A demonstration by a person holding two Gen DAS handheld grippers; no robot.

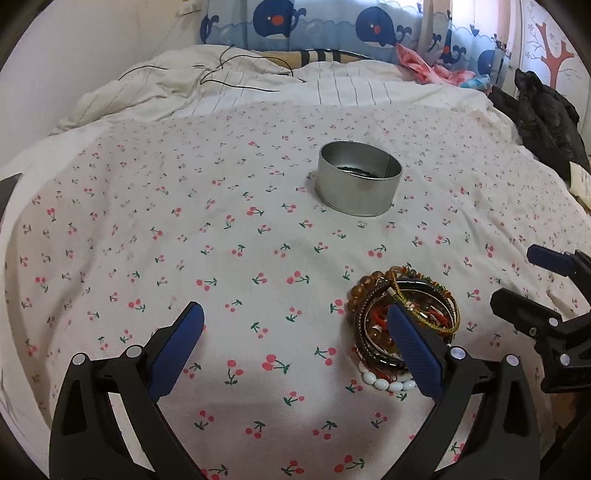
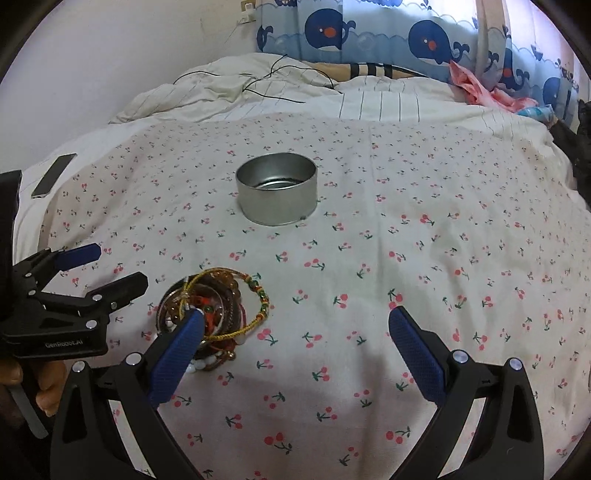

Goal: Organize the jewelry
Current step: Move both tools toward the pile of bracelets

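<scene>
- You are holding the left tongs [image 1: 295,332] with both blue pads standing wide apart, nothing clamped between them
- You are holding the right tongs [image 2: 295,336] the same way: pads fully apart, only bedding showing in the gap
- Both tongs are pointing steeply down at the cherry-print sheet [image 1: 147,221] that is covering the bed
- The pile of bracelets [image 1: 404,317] is lying on that sheet, between the two tongs; the left tongs' right-hand pad is overlapping it in the left wrist view, and whether the pad is touching it cannot be told
- In the right wrist view the same pile [image 2: 214,314] is sitting just behind the left-hand pad of the right tongs
- The pile is showing amber beads, dark bangles, a yellow braided cord with coloured beads, red thread and a strand of white beads at its near edge
- The round metal tin [image 1: 358,181] is standing upright and uncovered farther up the bed, well apart from the pile; the right wrist view is showing its bottom bare
- A black cable [image 1: 229,74] is trailing across the rumpled white duvet [image 1: 166,85] behind the sheet
- A whale-print curtain [image 2: 388,33] is hanging behind the bed
- A phone [image 2: 53,175] is lying on the far left part of the bed
- Your fingers [image 2: 48,384] are gripping the handle of the left tongs at the lower left of the right wrist view
</scene>
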